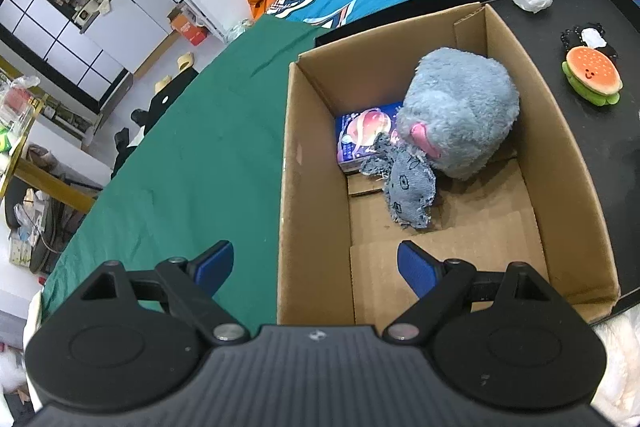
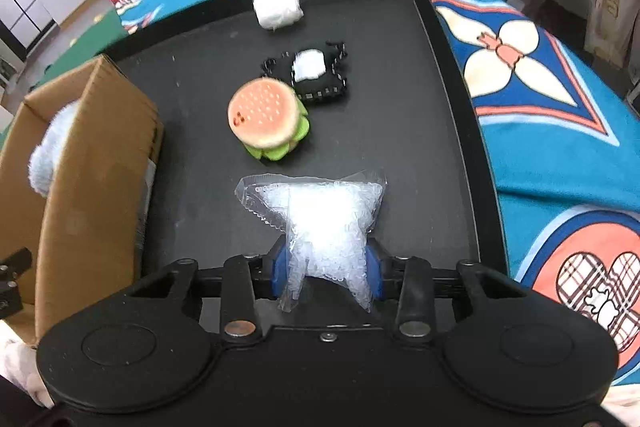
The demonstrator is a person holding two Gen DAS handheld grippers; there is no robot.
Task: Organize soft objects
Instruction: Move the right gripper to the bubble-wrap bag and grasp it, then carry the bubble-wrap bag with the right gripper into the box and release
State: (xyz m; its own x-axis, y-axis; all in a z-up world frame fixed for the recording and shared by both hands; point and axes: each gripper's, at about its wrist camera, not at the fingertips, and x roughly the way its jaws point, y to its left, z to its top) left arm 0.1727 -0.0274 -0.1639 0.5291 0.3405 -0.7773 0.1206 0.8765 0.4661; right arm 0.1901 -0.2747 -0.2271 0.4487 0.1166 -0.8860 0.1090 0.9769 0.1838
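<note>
A cardboard box [image 1: 316, 155] stands on the black tray [image 2: 400, 155]; its side also shows in the right wrist view [image 2: 88, 163]. Inside lie a grey-blue plush [image 1: 460, 115], a denim toy [image 1: 408, 187] and a purple packet [image 1: 364, 135]. My left gripper [image 1: 316, 267] is open and empty over the box's near left wall. My right gripper [image 2: 328, 271] is shut on a clear bag of white beads [image 2: 320, 211], held above the tray. A burger plush [image 2: 266, 117], a black-and-white toy [image 2: 316, 75] and a white bundle [image 2: 278, 7] lie on the tray.
A green cloth [image 1: 192, 147] covers the table left of the box. A blue patterned blanket [image 2: 560, 99] lies around the tray's raised rim. Cabinets and clutter stand at the far left.
</note>
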